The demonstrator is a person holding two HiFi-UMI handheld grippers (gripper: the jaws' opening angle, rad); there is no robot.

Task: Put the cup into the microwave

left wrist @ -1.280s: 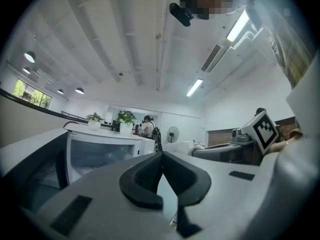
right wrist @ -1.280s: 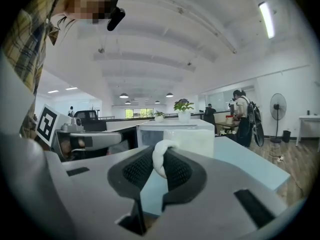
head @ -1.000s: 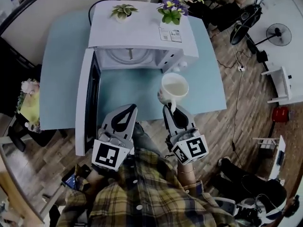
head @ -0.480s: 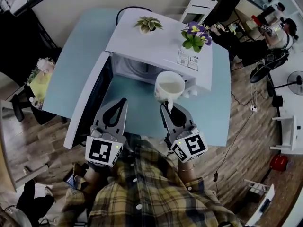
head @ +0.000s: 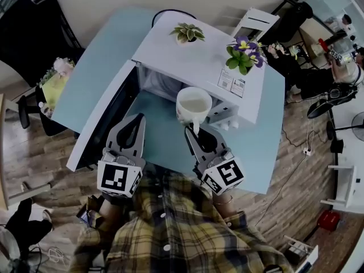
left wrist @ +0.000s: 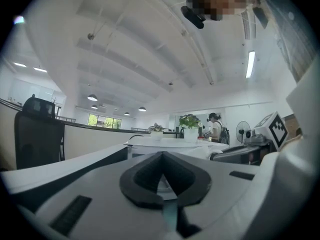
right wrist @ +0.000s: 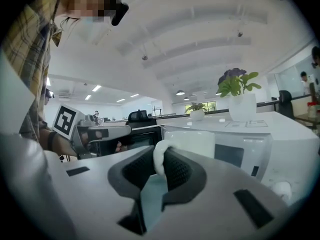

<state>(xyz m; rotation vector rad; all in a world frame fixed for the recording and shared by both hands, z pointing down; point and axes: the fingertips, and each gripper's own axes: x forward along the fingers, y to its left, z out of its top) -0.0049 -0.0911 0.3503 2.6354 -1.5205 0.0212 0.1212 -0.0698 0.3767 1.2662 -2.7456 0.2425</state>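
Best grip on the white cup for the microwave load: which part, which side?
The handle, from the person's side. The cup stands upright, its handle sticking out toward the person, away from the open microwave. The right gripper has its jaws shut on it that way, so the body leads in.

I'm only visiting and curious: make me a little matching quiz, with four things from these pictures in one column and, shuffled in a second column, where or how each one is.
Things
1. white ceramic cup
2. white microwave
3. purple-flowered plant in a white pot
4. left claw

Place or state
A. standing on top of the microwave
B. standing open
C. shut, with nothing in it
D. held by its handle in the right claw

Pairs: 1-D, 2-B, 3-A, 4-C
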